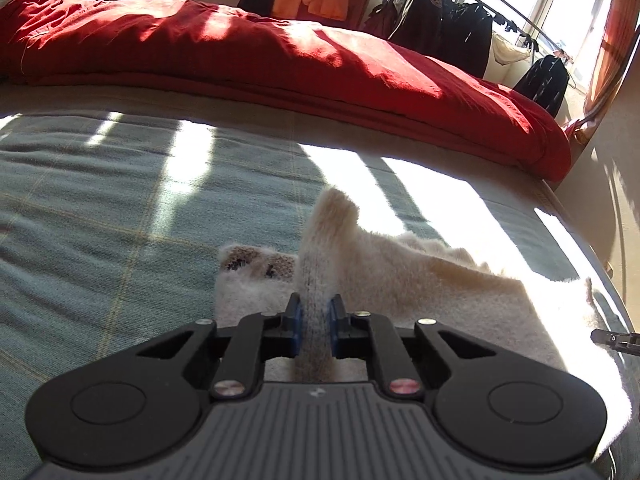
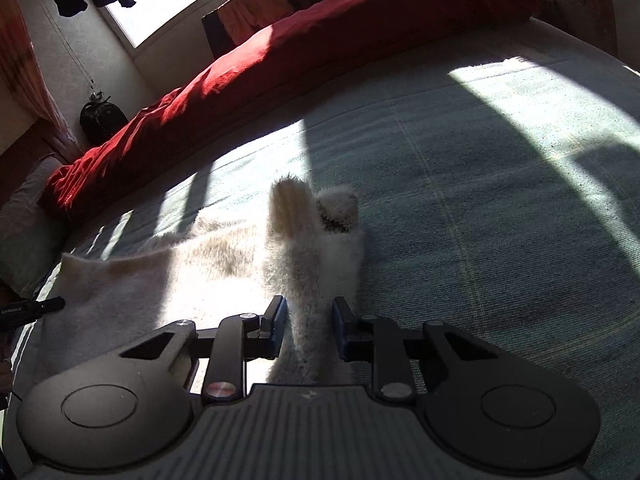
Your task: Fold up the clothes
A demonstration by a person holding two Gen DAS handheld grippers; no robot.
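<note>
Low in both frames, the left gripper (image 1: 316, 322) pinches a raised ridge of the cream fleece garment (image 1: 440, 280) while the right gripper (image 2: 310, 326) straddles another loosely, its folding on the bed (image 1: 120, 200) unfinished

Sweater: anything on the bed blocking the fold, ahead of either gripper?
Nothing visible. The left gripper has its jaws shut on a ridge of the cream sweater; the right gripper straddles another fold, jaws not quite closed. The green blanket ahead is bare; the red duvet lies at the far edge.
</note>
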